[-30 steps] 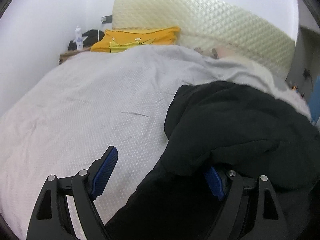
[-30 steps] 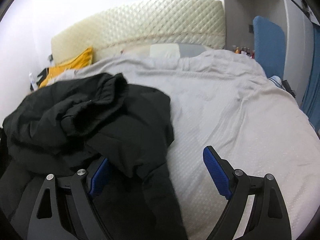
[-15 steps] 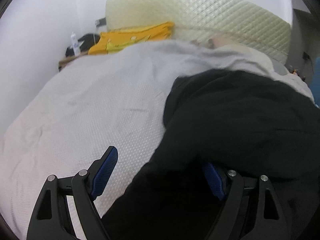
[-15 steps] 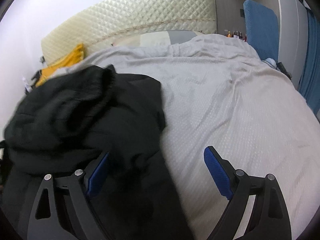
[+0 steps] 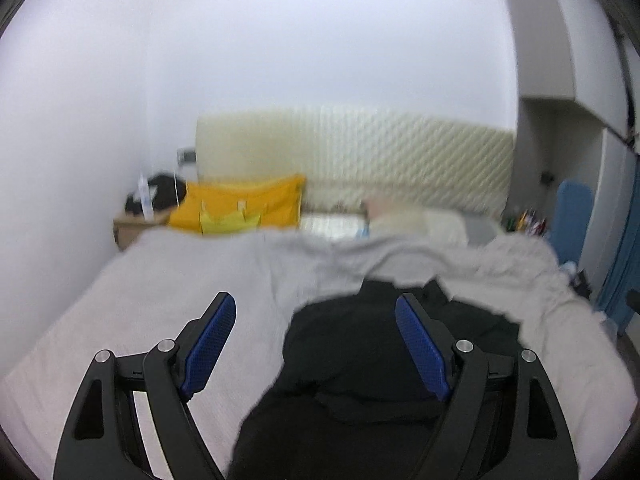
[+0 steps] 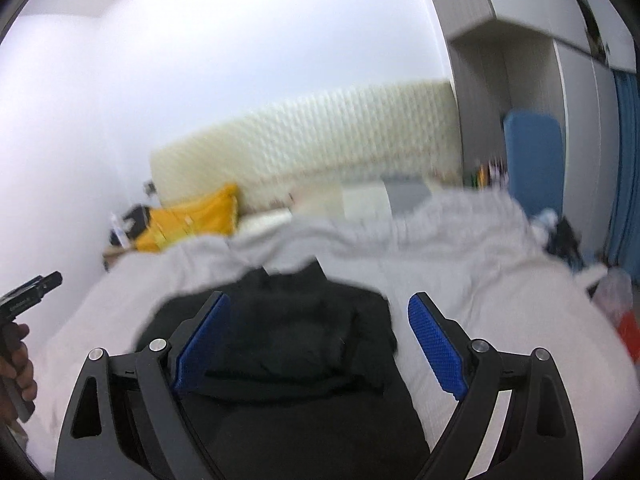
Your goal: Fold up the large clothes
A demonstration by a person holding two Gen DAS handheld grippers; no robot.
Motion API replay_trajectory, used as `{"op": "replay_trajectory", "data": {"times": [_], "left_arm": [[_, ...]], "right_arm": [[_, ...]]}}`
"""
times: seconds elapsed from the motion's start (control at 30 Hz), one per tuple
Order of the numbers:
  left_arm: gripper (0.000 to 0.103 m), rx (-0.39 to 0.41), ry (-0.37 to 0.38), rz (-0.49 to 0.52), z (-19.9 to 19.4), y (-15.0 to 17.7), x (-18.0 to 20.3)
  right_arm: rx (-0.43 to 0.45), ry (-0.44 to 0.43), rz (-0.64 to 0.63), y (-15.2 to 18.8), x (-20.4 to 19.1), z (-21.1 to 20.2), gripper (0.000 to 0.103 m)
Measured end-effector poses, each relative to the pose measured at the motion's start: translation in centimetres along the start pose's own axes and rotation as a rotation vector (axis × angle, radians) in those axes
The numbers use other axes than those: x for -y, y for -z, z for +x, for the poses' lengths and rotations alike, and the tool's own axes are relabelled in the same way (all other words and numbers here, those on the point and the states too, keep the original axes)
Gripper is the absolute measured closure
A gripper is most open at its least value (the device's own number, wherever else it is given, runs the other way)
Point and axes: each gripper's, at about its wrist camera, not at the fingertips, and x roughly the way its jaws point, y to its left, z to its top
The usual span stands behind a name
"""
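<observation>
Black crumpled garment runs lengthwise toward the quilted cream headboard, nearer the right tongs; left tongs and right gape wide, empty.

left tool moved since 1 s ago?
Yes. The left tool has risen and pulled back: the headboard, earlier at the frame's top, now sits mid-frame, with the black garment below.

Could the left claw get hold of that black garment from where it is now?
Probably yes. The left claw is open and empty, the black garment lies heaped on the grey bedcover just ahead, and nothing sits between them.
</observation>
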Motion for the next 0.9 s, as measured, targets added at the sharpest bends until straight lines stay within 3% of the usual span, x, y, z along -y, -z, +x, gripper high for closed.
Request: {"op": "replay_trajectory", "data": {"times": [0.23, 0.47, 0.7, 0.9], "left_arm": [[0.020, 0.097, 0.050, -0.065, -12.0, -4.8, -2.1], [0.020, 0.044, 0.104, -0.082, -18.3, -2.4, -2.6], [0.020, -0.024, 0.094, -0.030, -17.6, 5.7, -1.6], [0.020, -0.168, 0.105, -0.070, -11.7, 12.0, -3.0]], "right_arm": [[0.112, -0.077, -0.042, -4.2, -6.0, -9.8, 0.013], [0.126, -0.109, -0.031, -2.4, -7.9, -14.3, 0.012], [0.060, -0.092, -0.052, 3.6, -7.4, -13.5, 0.012], [-0.060, -0.076, -0.038, 8.9, -5.1, -10.3, 0.012]]}}
